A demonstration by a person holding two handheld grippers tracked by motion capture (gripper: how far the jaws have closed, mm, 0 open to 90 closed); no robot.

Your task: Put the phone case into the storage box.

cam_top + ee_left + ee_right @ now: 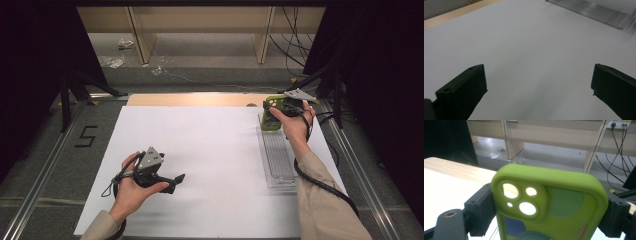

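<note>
Phone case (551, 202): lime green, soft-looking, rounded corners, raised camera block w/ three round cut-outs showing light through. Back has darker green, blue and pinkish patches; a dark green ring sits at the lower edge of the right gripper view. In the high view the case (274, 106) is at the far right of the worktop (200, 150), above the far end of a clear ribbed tray (277, 160), apparently lifted off it.

My right gripper (549, 206): jaws set wide, one pad on each long side of the case, both pressing on it, so case is held across its width, camera end pointing away from me. Right hand (295, 125) wraps the grip; cable trails back along my sleeve.

My left gripper (537, 82): jaws wide apart, nothing between them, bare white sheet (529, 45) beneath. High view puts it (176, 181) at near left of the sheet, well apart from case and tray, left hand (134, 187) around its body. Tray corner (599, 13) seen far off.
</note>
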